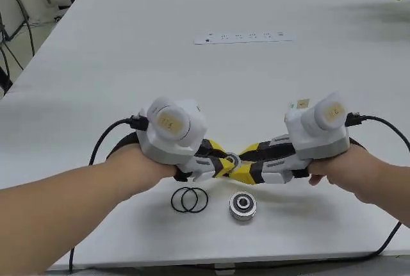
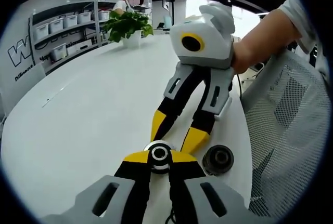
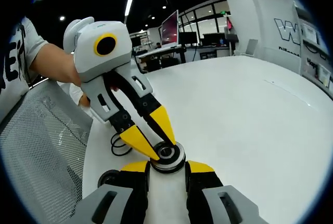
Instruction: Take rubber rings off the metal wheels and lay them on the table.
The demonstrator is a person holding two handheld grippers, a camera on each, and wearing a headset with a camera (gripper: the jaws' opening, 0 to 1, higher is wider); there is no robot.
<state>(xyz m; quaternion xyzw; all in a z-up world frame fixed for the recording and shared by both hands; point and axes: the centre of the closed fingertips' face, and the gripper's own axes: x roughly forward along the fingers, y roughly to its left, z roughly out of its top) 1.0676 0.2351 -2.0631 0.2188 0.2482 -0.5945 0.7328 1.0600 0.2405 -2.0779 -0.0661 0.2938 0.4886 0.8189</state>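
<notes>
A metal wheel (image 1: 230,159) with a black rubber ring on its rim is held up over the table's near edge, between both grippers. My left gripper (image 1: 225,163) comes from the left and my right gripper (image 1: 236,161) from the right, tips meeting at the wheel. In the left gripper view the wheel (image 2: 159,154) sits clamped between my left gripper's (image 2: 159,157) yellow tips. In the right gripper view the wheel (image 3: 167,156) lies between my right gripper's (image 3: 167,167) tips, with the left gripper (image 3: 158,149) pinching its rim. Two loose rubber rings (image 1: 189,200) lie overlapping on the table.
A second metal wheel (image 1: 243,205) lies flat on the white table (image 1: 211,84) just below the grippers, right of the rings. A white power strip (image 1: 243,37) lies far back. A mesh chair (image 2: 291,130) stands by the table's near edge. Black cables trail from both grippers.
</notes>
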